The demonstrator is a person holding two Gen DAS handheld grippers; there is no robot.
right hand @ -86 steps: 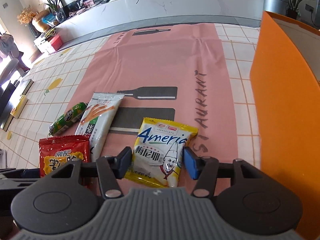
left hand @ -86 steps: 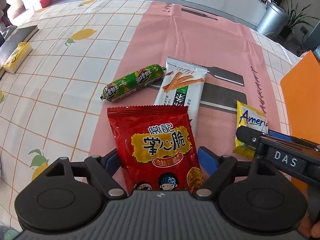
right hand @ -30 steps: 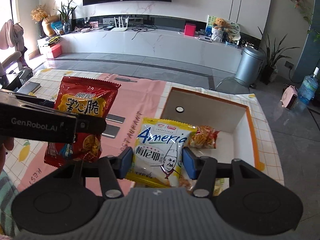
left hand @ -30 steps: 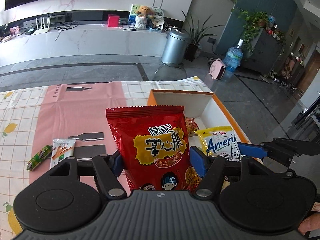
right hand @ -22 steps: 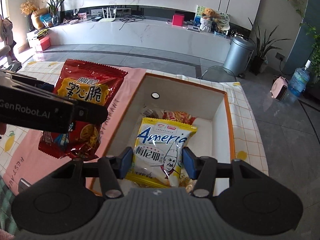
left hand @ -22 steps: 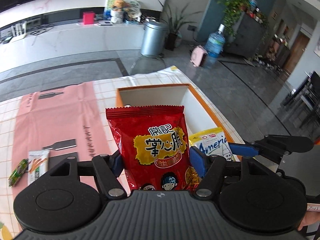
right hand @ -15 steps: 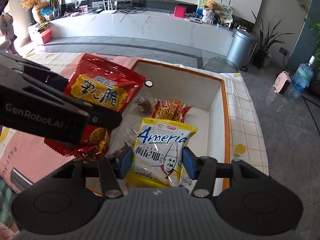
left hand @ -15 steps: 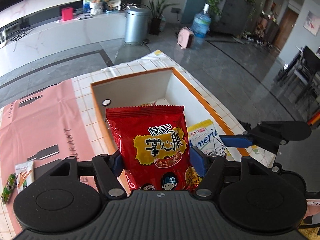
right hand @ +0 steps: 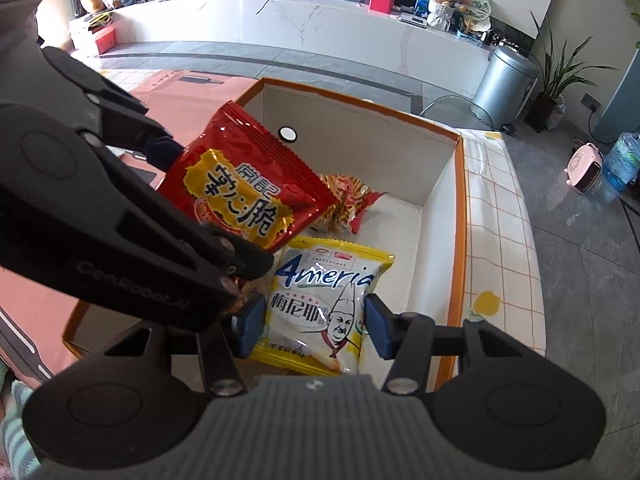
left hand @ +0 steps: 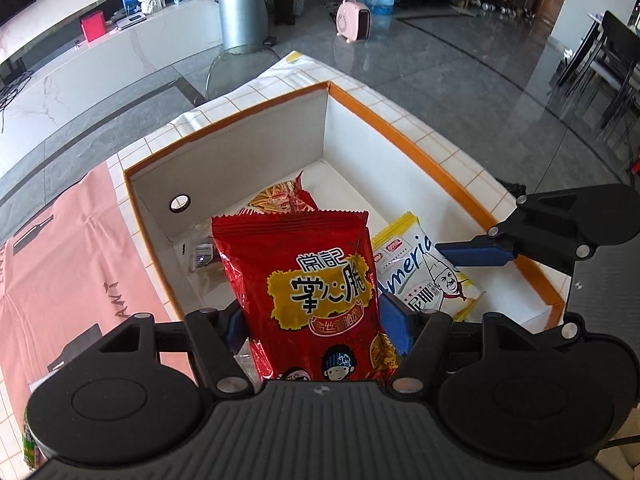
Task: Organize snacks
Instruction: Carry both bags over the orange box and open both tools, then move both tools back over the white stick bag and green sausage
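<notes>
My left gripper (left hand: 316, 326) is shut on a red snack bag (left hand: 320, 292) and holds it over the orange-rimmed white box (left hand: 256, 148). My right gripper (right hand: 312, 322) is shut on a yellow-and-white Ameria snack bag (right hand: 320, 304) and holds it over the same box (right hand: 440, 184), beside the red bag (right hand: 244, 196). The Ameria bag also shows in the left wrist view (left hand: 424, 272), to the right of the red bag. A red-orange snack pack (right hand: 348, 196) lies on the box floor.
A small clear wrapper (left hand: 202, 254) lies in the box's left corner. The box stands on a checked tablecloth (right hand: 496, 216) next to a pink runner (left hand: 60, 248). The table edge lies just beyond the box, with grey floor (left hand: 440, 64) past it.
Both grippers have carried their bags from the pink runner to above the box and lower into it. In the last half second both came closer to the box floor.
</notes>
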